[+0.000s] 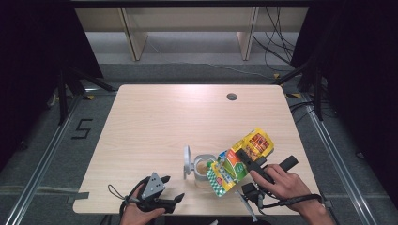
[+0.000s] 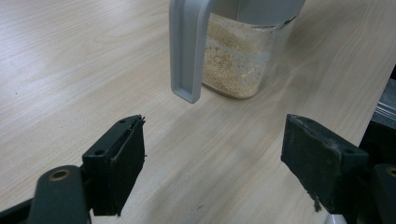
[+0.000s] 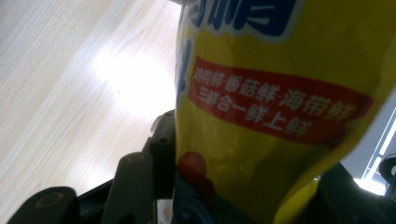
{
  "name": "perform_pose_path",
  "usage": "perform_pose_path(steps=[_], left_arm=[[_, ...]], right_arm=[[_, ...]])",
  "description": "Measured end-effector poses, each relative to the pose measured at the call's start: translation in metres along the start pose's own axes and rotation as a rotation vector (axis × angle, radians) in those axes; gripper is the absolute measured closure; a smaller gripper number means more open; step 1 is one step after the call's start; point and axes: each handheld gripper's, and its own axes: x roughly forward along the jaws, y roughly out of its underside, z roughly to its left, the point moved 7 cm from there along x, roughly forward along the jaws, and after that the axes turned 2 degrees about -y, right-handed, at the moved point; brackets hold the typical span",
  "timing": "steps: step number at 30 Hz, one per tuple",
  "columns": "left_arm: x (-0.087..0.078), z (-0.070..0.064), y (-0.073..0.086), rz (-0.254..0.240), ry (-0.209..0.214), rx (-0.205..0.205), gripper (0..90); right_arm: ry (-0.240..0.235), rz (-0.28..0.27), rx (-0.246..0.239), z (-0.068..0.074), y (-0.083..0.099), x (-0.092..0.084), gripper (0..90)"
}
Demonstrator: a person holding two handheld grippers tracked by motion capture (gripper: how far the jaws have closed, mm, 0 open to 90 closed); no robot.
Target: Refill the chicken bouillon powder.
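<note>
Pinching a yellow seasoning pouch [image 1: 234, 164], the right gripper [image 1: 247, 160] holds it tilted over a clear jar [image 1: 202, 169] near the front edge of the wooden table [image 1: 155, 122]. In the high view the pouch runs diagonally: its green-and-white lower end hangs just above and beside the jar's open mouth, its yellow/red upper end points away toward the table's right side. The right hand [image 1: 277, 183] sits behind the gripper, cable trailing off the table's near edge.

Right gripper view: pouch [image 3: 280, 93] is very close to the lens, w/ a red band of printed characters across the yellow film; the black jaws rise on either side of its lower part and press on it, so the jaws are clamped on the pouch at roughly mid spread.

The jar holds pale granules, partly filled, w/ a grey flip lid [image 1: 187, 161] standing open on its left side. Left gripper view: jar [image 2: 238, 60] just ahead of the jaws, lid tab [image 2: 187, 51] hanging down its front, granules visible thru the glass.

Left gripper [image 1: 165, 196] rests low at the table's front edge, left of the jar & apart from it, held by the left hand [image 1: 136, 211]. Its jaws are spread wide w/ bare tabletop between them.
</note>
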Motion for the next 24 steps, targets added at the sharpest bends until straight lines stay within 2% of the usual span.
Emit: perform_pose_path(steps=[2,3,5,8,10,12,13,14,16,18,19,20,24], left_arm=[[-0.0001,0.0001,0.0,0.001,0.0,0.001,20.9],[0.0006,-0.001,-0.0007,-0.011,0.001,-0.012,20.9],[-0.0007,0.0019,0.0008,0.013,-0.008,0.015,20.9],[0.0006,-0.0008,-0.0006,-0.009,0.001,-0.01,20.9],[-0.0006,0.002,0.0008,0.013,-0.009,0.016,20.9],[-0.0008,0.0021,0.0008,0.013,-0.009,0.016,20.9],[-0.0008,0.0021,0.0007,0.012,-0.009,0.016,20.9],[0.0003,-0.0005,-0.0006,-0.009,-0.001,-0.01,20.9],[-0.0009,0.0022,0.0006,0.011,-0.01,0.014,20.9],[-0.0003,0.001,0.0,0.002,-0.006,0.005,20.8],[-0.0006,0.0018,0.0004,0.008,-0.009,0.012,20.8],[0.0006,-0.0007,-0.001,-0.013,-0.001,-0.014,20.8],[0.0005,-0.0005,-0.0009,-0.012,-0.002,-0.014,20.8]], right_arm=[[0.005,0.0,-0.002,-0.0002,0.0003,0.0001,56.4],[0.006,0.001,-0.002,-0.0003,0.0004,0.0,56.3],[0.007,0.001,-0.007,-0.0004,0.0008,-0.0004,56.4],[0.022,-0.007,0.004,-0.0009,0.0004,0.0004,56.5],[0.001,0.009,-0.006,0.0001,0.0018,-0.0013,56.5],[0.006,0.005,0.006,0.0008,0.0014,-0.0008,56.5],[0.008,0.001,-0.008,-0.0007,0.0009,-0.0006,56.5],[0.007,0.003,-0.009,-0.0006,0.0012,-0.0008,56.5],[0.0,0.007,-0.005,0.0004,0.0015,-0.001,56.5],[0.016,-0.004,0.011,0.0007,0.0008,-0.0003,56.5],[0.005,0.007,0.001,0.0007,0.0019,-0.0014,56.5],[0.005,0.008,-0.001,0.0007,0.0021,-0.0015,56.5],[0.012,0.004,-0.003,-0.0006,0.002,-0.0017,56.6]])
